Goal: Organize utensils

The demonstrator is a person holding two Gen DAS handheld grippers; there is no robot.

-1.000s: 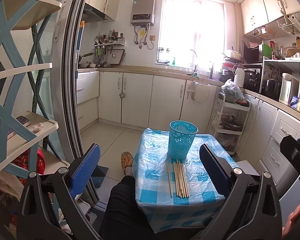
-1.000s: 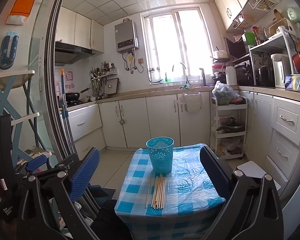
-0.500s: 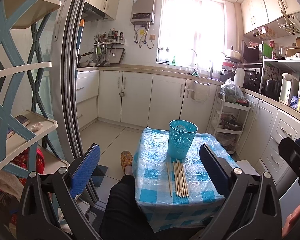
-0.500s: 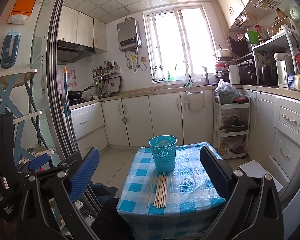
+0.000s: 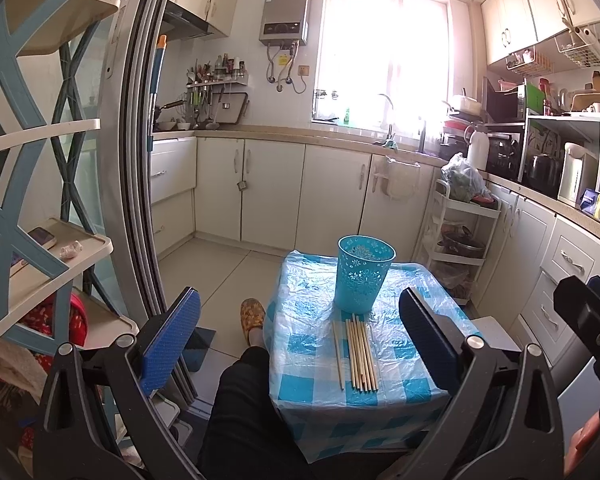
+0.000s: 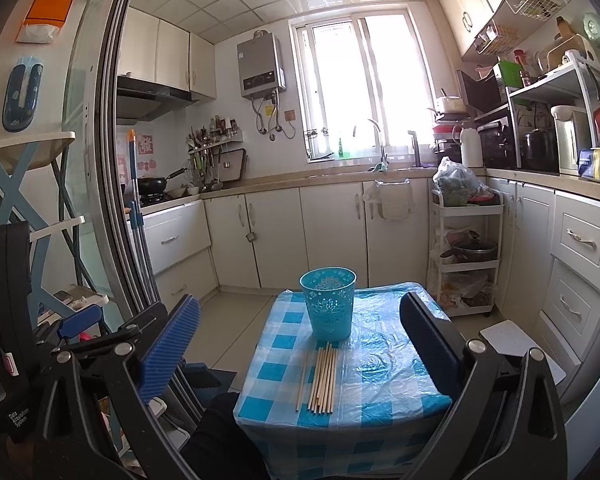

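Pale wooden chopsticks (image 5: 359, 354) lie flat on a small table covered in a blue-and-white checked plastic cloth (image 5: 404, 376), straight ahead of both grippers and well beyond their fingertips. The sticks are thin, straight and plain. About eight show: one lies slightly apart on the left, the rest are packed side by side in a neat bundle, though the exact count is hard to read. Their far ends reach the base of one turquoise plastic cup with a lacy cut-out pattern (image 5: 363, 277), which stands upright just behind them.

The left gripper (image 5: 300, 334) has its jaws spread wide, holding nothing, its blue ribbed pads (image 5: 172, 338) framing the table. The right gripper (image 6: 300, 338) is likewise spread wide and empty, with the chopsticks (image 6: 323, 376) and cup (image 6: 329, 302) between its fingers in view.
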